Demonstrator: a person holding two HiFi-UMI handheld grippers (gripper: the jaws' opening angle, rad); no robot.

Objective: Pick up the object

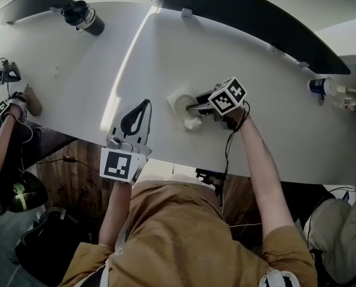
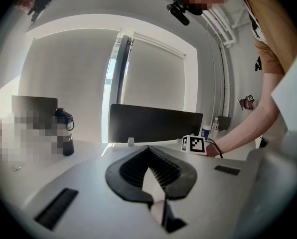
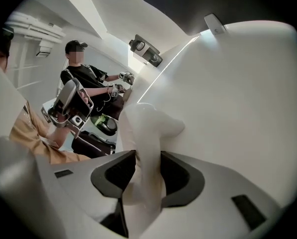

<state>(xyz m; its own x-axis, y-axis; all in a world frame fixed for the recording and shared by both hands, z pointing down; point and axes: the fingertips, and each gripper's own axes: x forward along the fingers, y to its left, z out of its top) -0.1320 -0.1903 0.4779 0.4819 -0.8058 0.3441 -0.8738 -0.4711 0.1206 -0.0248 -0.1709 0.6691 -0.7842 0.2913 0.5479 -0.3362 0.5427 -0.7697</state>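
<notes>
white object (image 1: 185, 104) clamped in right tongs (image 3: 147, 172), arm (image 1: 258, 160) outstretched

The right gripper (image 3: 146, 163) at lower centre has both jaws pressed against a white object (image 3: 149, 124) over a white table (image 3: 238, 88); a person (image 3: 81, 78) stands upper left.

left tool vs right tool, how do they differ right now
The left tool has its jaws together on nothing; the right tool has its jaws pressed on the white object. The left tool is at the table's near edge, pointing away from the person; the right tool is farther in, pointing toward the person's left. Both are hand-held and carry a marker cube.
</notes>
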